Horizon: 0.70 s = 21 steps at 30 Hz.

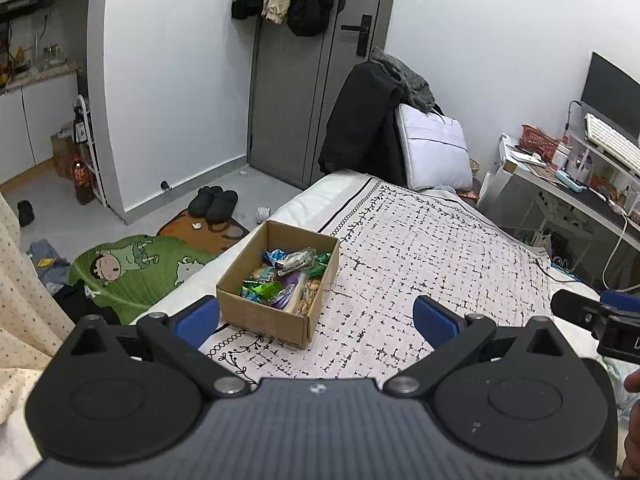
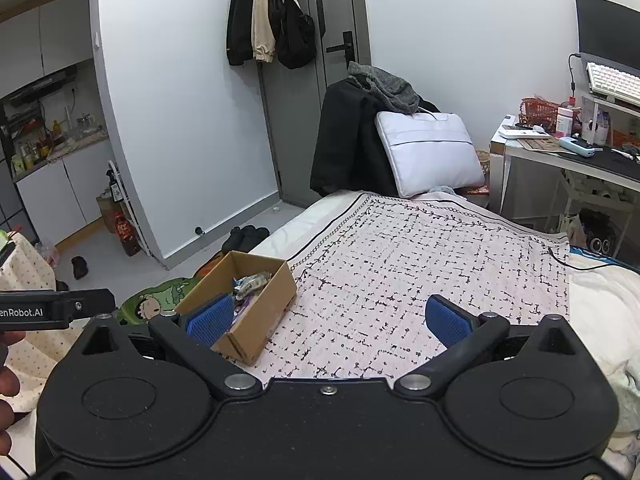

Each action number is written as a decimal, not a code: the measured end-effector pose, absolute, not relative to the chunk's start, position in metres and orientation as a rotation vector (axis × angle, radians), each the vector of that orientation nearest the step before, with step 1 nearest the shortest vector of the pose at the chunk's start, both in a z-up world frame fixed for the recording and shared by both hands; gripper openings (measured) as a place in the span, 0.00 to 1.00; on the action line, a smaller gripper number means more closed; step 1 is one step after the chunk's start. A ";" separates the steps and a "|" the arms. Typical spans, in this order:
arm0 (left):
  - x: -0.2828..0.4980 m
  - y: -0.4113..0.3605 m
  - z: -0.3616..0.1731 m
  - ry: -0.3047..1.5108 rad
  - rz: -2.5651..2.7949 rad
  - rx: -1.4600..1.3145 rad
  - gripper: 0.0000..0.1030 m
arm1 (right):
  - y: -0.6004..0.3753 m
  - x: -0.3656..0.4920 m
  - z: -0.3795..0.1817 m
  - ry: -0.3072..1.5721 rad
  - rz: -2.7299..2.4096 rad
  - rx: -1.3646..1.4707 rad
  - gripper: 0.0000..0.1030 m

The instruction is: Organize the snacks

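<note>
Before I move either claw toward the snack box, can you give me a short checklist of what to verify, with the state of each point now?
1. Left claw open and holding nothing: ok.
2. Right claw open and holding nothing: ok.
3. Cardboard box open at the top, snack packets visible inside: ok.
4. Box resting fully on the bed cover: cannot tell; it sits close to the bed's edge.
5. Loose snacks left on the cover outside the box: none visible, ok.
6. Room in the box for more: cannot tell; packets cover the floor of the box.
</note>
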State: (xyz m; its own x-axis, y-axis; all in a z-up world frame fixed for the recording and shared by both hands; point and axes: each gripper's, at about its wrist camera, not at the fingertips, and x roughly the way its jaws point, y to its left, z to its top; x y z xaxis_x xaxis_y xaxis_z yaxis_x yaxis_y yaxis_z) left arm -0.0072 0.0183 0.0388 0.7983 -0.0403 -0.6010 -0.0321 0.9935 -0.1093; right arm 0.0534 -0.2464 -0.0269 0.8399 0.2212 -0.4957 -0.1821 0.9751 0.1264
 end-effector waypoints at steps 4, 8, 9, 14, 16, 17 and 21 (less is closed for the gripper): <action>-0.019 0.015 0.037 0.648 -0.017 -0.092 0.99 | -0.249 0.040 -0.027 0.527 0.213 0.076 1.00; -0.028 0.014 0.035 0.649 -0.022 -0.081 0.99 | -0.252 0.029 -0.025 0.519 0.213 0.074 1.00; -0.030 0.014 0.036 0.648 -0.023 -0.075 0.99 | -0.254 0.026 -0.025 0.518 0.215 0.075 1.00; -0.039 0.010 0.040 0.634 -0.026 -0.049 0.99 | -0.261 0.019 -0.026 0.518 0.219 0.086 1.00; -0.041 0.009 0.041 0.633 -0.028 -0.048 0.99 | -0.263 0.016 -0.026 0.517 0.221 0.085 1.00; -0.041 0.009 0.042 0.633 -0.029 -0.046 0.99 | -0.263 0.015 -0.026 0.516 0.225 0.085 1.00; -0.046 0.008 0.043 0.631 -0.032 -0.046 0.99 | -0.263 0.011 -0.025 0.510 0.238 0.073 1.00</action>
